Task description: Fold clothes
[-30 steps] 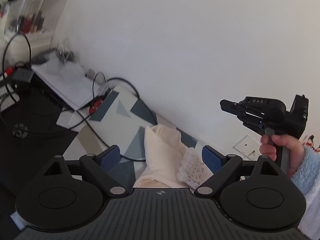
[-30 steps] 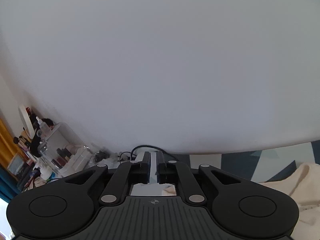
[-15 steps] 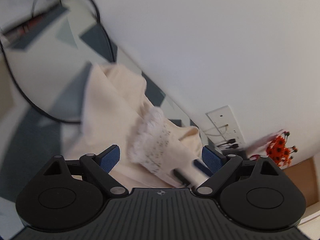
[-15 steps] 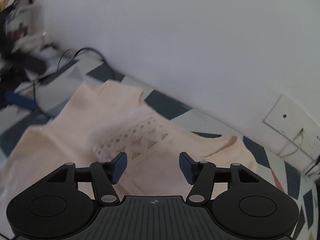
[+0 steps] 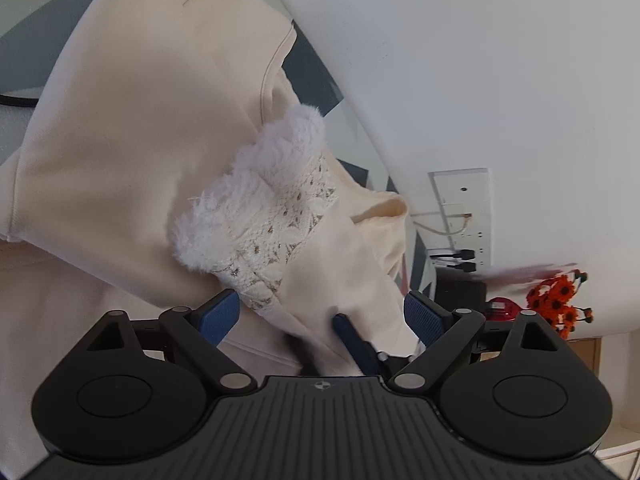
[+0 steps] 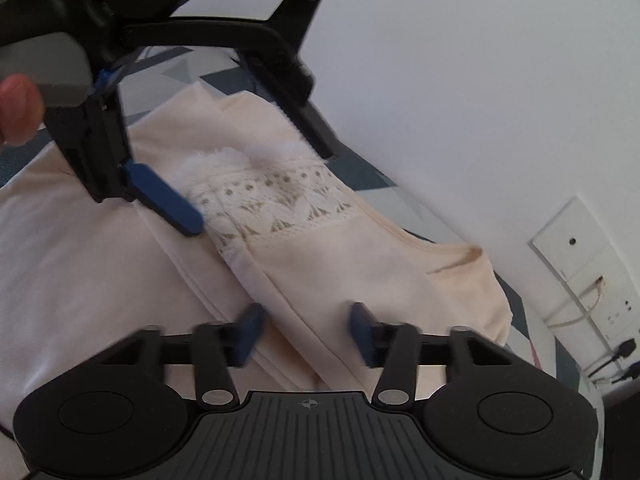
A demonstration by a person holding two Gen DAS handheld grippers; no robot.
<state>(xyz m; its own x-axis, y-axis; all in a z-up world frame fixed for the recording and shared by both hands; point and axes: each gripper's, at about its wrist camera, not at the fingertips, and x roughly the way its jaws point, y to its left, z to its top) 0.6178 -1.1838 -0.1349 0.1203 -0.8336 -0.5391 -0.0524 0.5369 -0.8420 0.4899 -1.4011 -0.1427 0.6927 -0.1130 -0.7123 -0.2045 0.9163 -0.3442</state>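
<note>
A cream garment [image 5: 152, 128] lies crumpled on the patterned surface, one sleeve ending in a white fluffy lace cuff [image 5: 260, 208]. My left gripper [image 5: 322, 315] hangs just over the cloth below the cuff, jaws wide open and holding nothing. From the right wrist view, the left gripper [image 6: 256, 188] straddles the lace cuff [image 6: 272, 196] from the upper left, a person's fingertip [image 6: 16, 108] on its handle. My right gripper [image 6: 306, 332] is low over a folded ridge of the cream garment [image 6: 400, 280]. Its jaws are closing with that ridge between the blurred pads. The right gripper [image 5: 326, 344] also shows between the left gripper's fingers.
A white wall rises close behind the garment. It carries a socket plate [image 6: 576, 248] with plugged cables [image 5: 456, 256]. Orange flowers [image 5: 560, 304] stand at the far right. The patterned grey and blue surface [image 6: 372, 176] shows around the cloth, with a black cable [image 5: 16, 100] at the left.
Both grippers swung down from facing the wall to just above the garment. The right gripper went from shut to open and has since narrowed. The left stayed wide.
</note>
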